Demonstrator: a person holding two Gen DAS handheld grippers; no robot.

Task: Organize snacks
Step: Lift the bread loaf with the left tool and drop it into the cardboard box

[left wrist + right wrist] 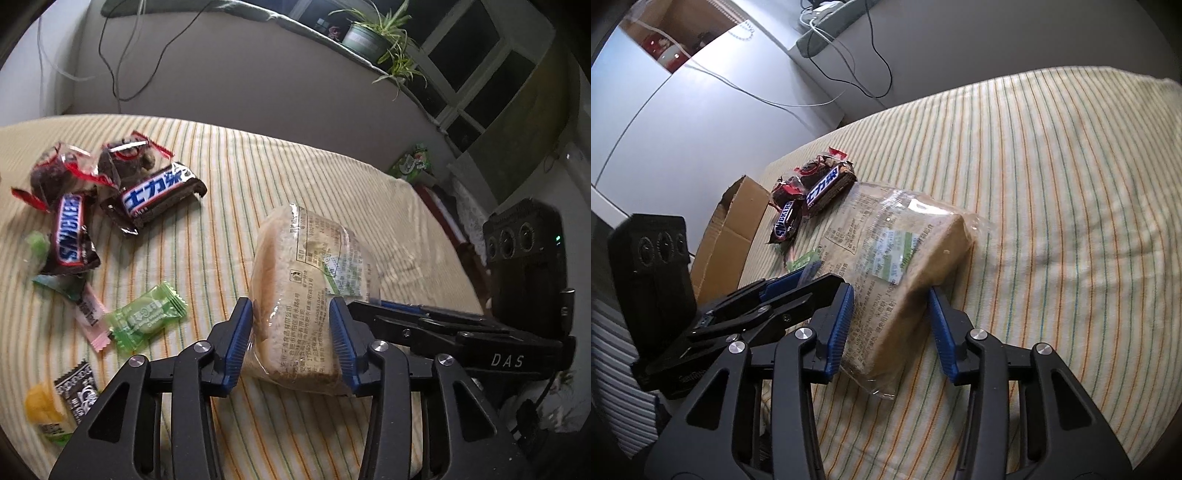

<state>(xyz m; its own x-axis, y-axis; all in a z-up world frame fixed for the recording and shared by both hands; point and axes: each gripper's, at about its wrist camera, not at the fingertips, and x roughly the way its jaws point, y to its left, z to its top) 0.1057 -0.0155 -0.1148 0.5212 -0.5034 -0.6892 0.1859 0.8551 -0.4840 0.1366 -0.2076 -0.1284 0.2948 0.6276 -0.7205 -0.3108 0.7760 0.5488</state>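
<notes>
A clear-wrapped bread package (pixel 295 280) (pixel 886 240) lies tilted on the striped cloth (pixel 258 166). My left gripper (pixel 291 306) is shut on its near end, with both blue pads pressing the wrapper. From the other side my right gripper (pixel 891 291) straddles a corner of the package. Its left pad touches the wrapper, while cloth shows between its right pad and the bread. Each gripper appears in the other's view: right gripper (pixel 373 306), left gripper (pixel 809 271). Two Snickers bars (pixel 70 229) (pixel 162 192) lie at the far left.
Beside the bars lie red-wrapped dark chocolates (pixel 55 170), a green candy (pixel 146 315), a pink stick (pixel 88 314), a yellow jelly cup (pixel 40 402) and a black-and-white packet (pixel 79 387). An open cardboard box (pixel 735 221) stands off the cloth's left edge. A potted plant (pixel 364 38) sits on the sill.
</notes>
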